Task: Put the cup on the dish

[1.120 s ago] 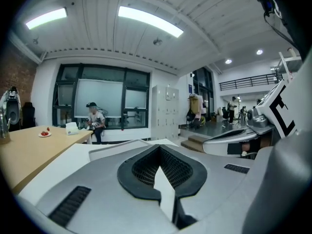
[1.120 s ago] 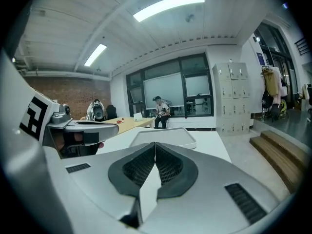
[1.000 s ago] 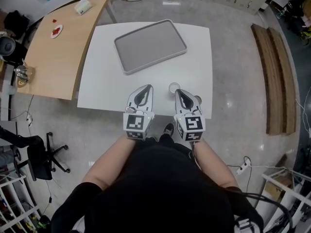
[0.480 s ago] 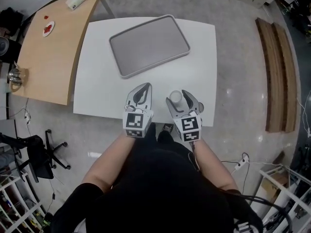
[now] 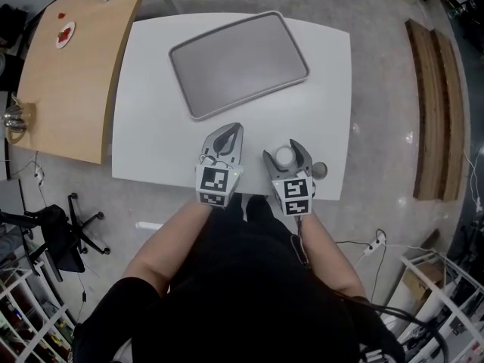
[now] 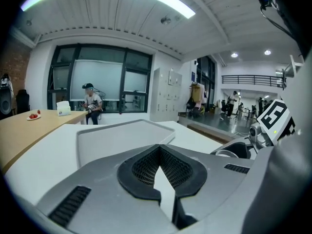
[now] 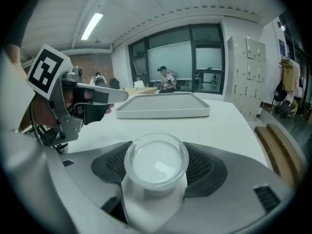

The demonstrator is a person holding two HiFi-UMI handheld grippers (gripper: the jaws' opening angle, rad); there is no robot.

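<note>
The cup [image 5: 284,156] is a small clear glass, upright on the white table [image 5: 151,127] near its front edge. My right gripper [image 5: 283,151] has a jaw on each side of the cup, and the jaws are opening. In the right gripper view the cup [image 7: 156,165] fills the gap of that gripper [image 7: 158,147], and the pads do not squeeze it. The dish is a grey rectangular tray [image 5: 238,63] at the back of the table, also seen as the tray [image 7: 163,106] ahead. My left gripper [image 5: 233,130] rests beside the right one, shut and empty [image 6: 157,146].
A wooden table [image 5: 68,74] adjoins the white one on the left, with a small plate [image 5: 65,34] of red bits. A small grey disc [image 5: 319,170] lies right of the right gripper. Wooden planks [image 5: 435,104] lie on the floor at the right. An office chair [image 5: 64,237] stands at lower left.
My right gripper was shut behind the cup; it moved forward and left, and its jaws have spread around the cup. The left gripper kept its place.
</note>
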